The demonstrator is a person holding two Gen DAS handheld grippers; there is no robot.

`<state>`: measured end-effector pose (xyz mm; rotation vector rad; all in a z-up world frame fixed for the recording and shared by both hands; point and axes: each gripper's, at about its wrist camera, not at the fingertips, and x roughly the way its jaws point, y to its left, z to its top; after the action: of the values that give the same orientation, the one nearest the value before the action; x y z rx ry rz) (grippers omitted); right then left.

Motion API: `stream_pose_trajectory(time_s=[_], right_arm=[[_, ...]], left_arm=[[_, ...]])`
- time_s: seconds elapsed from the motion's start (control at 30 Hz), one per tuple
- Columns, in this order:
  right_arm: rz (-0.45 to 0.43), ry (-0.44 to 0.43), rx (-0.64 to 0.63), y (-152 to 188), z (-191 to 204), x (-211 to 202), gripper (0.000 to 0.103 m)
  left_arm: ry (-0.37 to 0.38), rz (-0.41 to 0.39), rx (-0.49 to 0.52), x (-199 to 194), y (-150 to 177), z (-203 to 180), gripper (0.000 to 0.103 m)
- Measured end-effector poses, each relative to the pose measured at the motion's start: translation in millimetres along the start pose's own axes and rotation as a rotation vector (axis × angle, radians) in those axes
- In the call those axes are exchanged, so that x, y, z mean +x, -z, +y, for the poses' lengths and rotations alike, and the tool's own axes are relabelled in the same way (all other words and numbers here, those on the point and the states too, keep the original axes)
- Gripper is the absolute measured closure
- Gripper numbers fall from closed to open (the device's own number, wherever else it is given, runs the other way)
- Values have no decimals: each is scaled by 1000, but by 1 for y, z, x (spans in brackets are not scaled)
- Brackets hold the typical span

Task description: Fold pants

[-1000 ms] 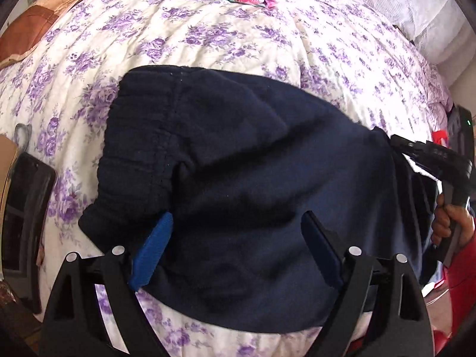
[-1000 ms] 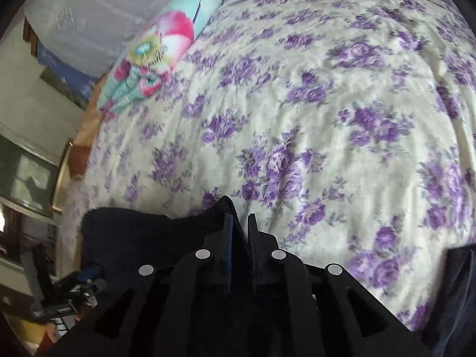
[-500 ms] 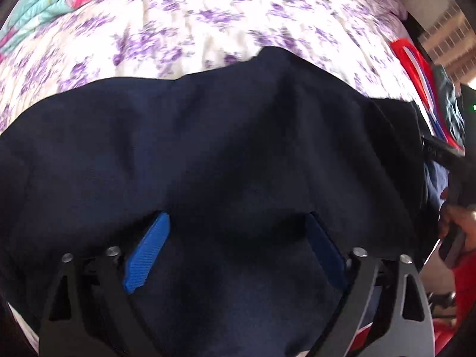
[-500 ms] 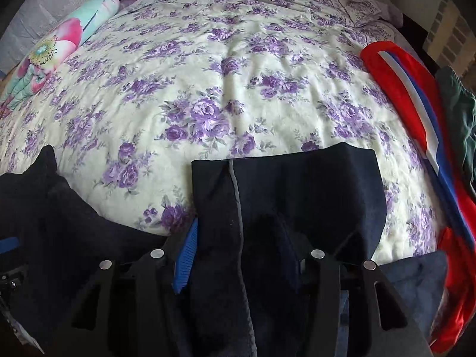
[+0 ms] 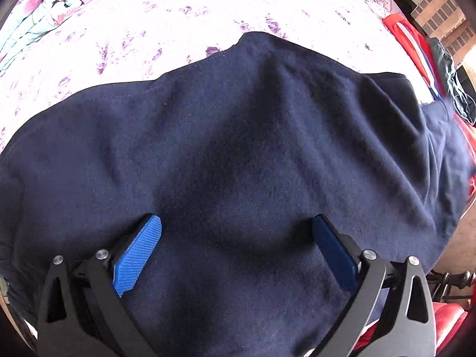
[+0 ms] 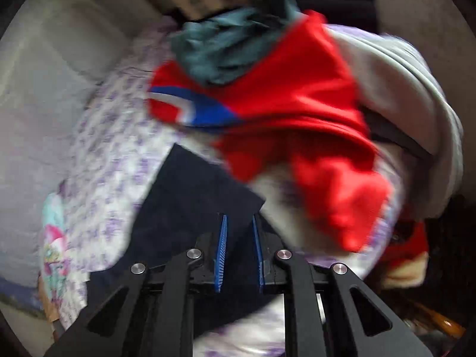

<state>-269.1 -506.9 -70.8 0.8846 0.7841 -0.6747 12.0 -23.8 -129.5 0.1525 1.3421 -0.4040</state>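
The dark navy pants (image 5: 253,148) lie spread across the floral bedspread (image 5: 178,15) and fill most of the left wrist view. My left gripper (image 5: 238,229) is wide open just above the cloth, a blue pad on each side, holding nothing. In the blurred right wrist view a corner of the pants (image 6: 193,196) lies on the bed under my right gripper (image 6: 239,223). Its blue pads (image 6: 221,247) stand a narrow gap apart with nothing visibly between them.
A red garment with a blue and white stripe (image 6: 282,104) and a dark green one (image 6: 232,50) are piled at the bed's right end, also seen in the left wrist view (image 5: 416,47). A folded pastel blanket (image 5: 38,23) lies at the far left.
My right gripper let go of the pants, narrowed its jaws and swung towards the red clothes pile. My left gripper stayed open and moved along the pants, away from the waistband.
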Motion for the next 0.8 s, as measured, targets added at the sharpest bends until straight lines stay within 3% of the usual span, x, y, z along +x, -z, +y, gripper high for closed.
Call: stream_pose_trajectory(time_s=[0.07, 0.13, 0.2, 0.23, 0.33, 0.4, 0.53, 0.6, 0.63, 0.8], right_arm=[[62, 60, 62, 11, -33, 11, 86], [23, -42, 159, 20, -43, -1, 85], [-39, -123, 165, 20, -31, -13, 55], [-46, -164, 145, 17, -21, -13, 33], [-4, -213, 91, 10, 0, 2, 34], [38, -194, 99, 9, 4, 18, 36], [62, -164, 110, 5, 4, 36, 50], [68, -177, 84, 3, 7, 37, 76], [71, -186, 61, 1, 12, 39, 97], [-62, -203, -73, -2, 37, -14, 97]], left_arm=[[-5, 14, 10, 1, -1, -1, 4], [7, 29, 13, 2, -5, -1, 4], [9, 36, 13, 4, -8, -2, 4], [0, 40, 18, 6, -11, -5, 4], [-23, 46, 34, 9, -17, -9, 4], [-30, 45, 32, 11, -20, -12, 4], [-36, 31, 24, 12, -21, -16, 4], [-41, 26, 22, 13, -19, -19, 4], [-43, 26, 21, 12, -18, -19, 4], [-33, 31, 24, 11, -13, -18, 4]])
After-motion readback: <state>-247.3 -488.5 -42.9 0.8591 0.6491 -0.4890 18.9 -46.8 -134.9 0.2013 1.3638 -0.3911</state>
